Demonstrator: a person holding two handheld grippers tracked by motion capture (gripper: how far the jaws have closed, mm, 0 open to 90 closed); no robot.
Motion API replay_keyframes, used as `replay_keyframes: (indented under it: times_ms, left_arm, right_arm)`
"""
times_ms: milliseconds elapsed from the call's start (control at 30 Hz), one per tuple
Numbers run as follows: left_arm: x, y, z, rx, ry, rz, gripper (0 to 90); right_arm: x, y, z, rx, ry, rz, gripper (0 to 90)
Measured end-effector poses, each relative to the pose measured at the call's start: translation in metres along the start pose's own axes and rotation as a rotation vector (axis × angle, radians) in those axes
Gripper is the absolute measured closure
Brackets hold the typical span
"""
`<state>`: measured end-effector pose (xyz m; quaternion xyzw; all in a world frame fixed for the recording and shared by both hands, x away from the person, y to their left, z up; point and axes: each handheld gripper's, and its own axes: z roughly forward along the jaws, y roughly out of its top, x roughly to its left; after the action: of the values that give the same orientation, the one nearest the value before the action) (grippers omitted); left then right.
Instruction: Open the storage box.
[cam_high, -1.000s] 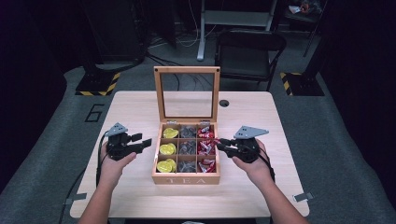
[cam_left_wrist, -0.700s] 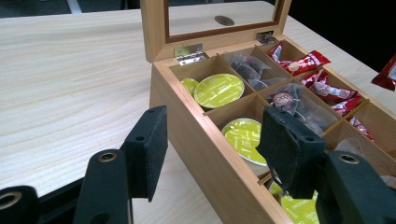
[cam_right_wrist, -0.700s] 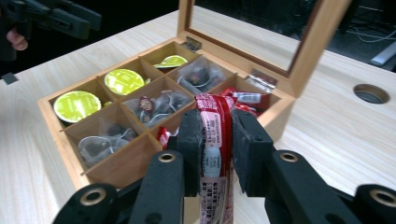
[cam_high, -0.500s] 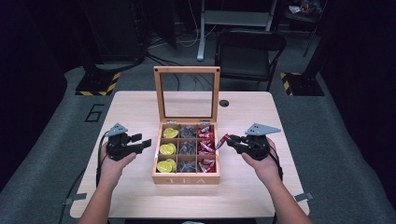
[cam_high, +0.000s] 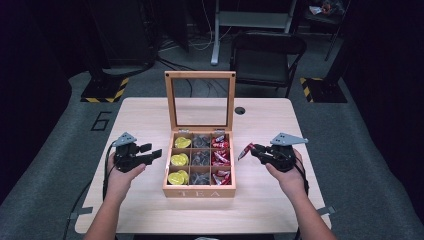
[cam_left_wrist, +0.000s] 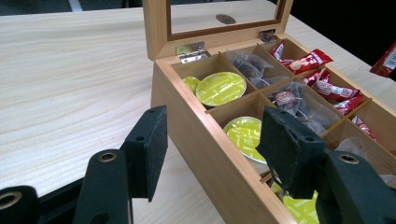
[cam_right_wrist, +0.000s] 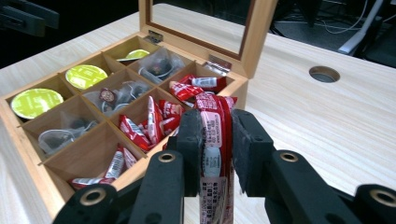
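Having drawn away toward 3 o'clock from the tea box (cam_high: 200, 170), the right gripper (cam_high: 248, 150) clamps a red sachet (cam_right_wrist: 212, 140), suggesting removal; the left gripper (cam_high: 152, 151) waits, jaws open and empty.

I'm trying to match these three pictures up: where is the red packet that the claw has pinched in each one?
High view: the red packet sticks out of the right claw, just right of the wooden tea box.
Left gripper view: a red corner at the far right edge.
Right gripper view: bottom centre, upright between the black pads.
Shared landmark: the box's propped-up glass lid.
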<state>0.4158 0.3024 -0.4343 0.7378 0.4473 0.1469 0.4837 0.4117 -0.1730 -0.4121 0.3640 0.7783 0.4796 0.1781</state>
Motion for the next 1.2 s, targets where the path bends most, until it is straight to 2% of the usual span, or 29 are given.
replay_keyframes:
  times_ms: [567,767,1033,1167,1200]
  left_arm:
    - [0.001,-0.001,0.001,-0.001,0.003,-0.005,42.0]
    - [0.001,-0.001,-0.001,-0.003,0.008,-0.002,42.0]
    - [0.001,-0.002,0.000,0.001,0.012,0.003,42.0]
    - [0.001,-0.002,-0.001,0.002,0.012,0.005,42.0]
    - [0.001,-0.002,-0.001,0.000,0.013,0.003,42.0]
  right_arm:
    - [-0.013,-0.026,0.006,0.037,-0.076,0.025,73.4]
    - [-0.017,-0.033,0.007,0.033,-0.083,0.039,73.3]
    - [-0.022,-0.046,0.012,0.066,-0.104,0.042,73.0]
    - [-0.025,-0.050,0.015,0.076,-0.116,0.059,73.0]
    - [-0.028,-0.055,0.018,0.089,-0.117,0.077,72.8]
